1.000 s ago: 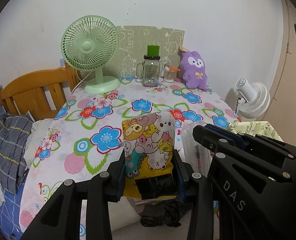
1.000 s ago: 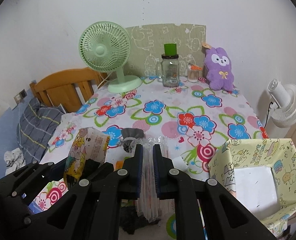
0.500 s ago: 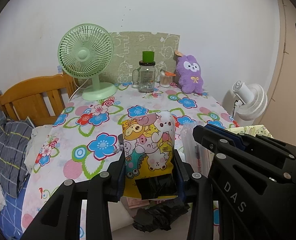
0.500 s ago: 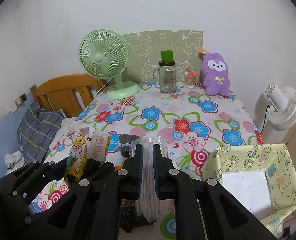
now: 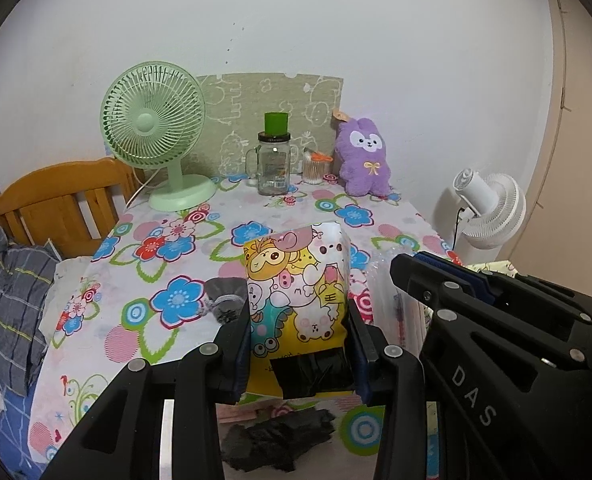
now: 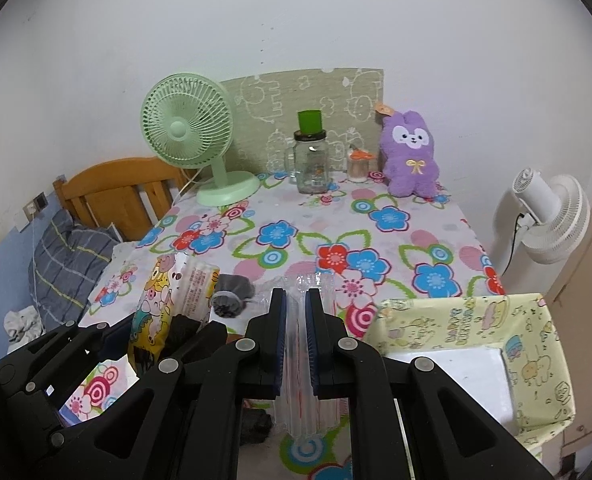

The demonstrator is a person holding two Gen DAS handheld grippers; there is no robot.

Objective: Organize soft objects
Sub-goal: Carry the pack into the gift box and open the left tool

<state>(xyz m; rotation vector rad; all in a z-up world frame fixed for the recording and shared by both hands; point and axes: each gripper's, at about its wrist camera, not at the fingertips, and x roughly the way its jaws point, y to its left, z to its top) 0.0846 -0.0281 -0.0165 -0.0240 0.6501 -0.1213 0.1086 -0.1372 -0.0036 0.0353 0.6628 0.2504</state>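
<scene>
the landmark here is the pale yellow fabric storage box with cartoon prints [image 6: 536, 336], which sits at the near right corner of the flowered tablecloth [image 6: 376, 224] and shows only a bare white bottom, so as far as can be seen nothing has been put away yet. the left gripper [image 5: 300, 344] has its fingers closed against both sides of a yellow plastic packet printed with cartoon animals [image 5: 296, 292], held upright above the cloth well to the left of the box; something black and crinkled shows at the packet's lower edge, and more black plastic [image 5: 280, 444] lies under it. the right gripper [image 6: 295, 340] pinches a clear ribbed air-cushion sleeve [image 6: 308, 408] between nearly closed fingers, just left of the box's rim. a small dark grey rolled fabric bundle [image 6: 232, 294] lies loose on the cloth further left of the box, between the two held items. a purple plush rabbit [image 6: 410, 160] sits at the far edge, well beyond the box. my judgement: the task is at an early stage, with both held items lifted but not deposited, and the bundle, and perhaps the plush, left to gather.
</scene>
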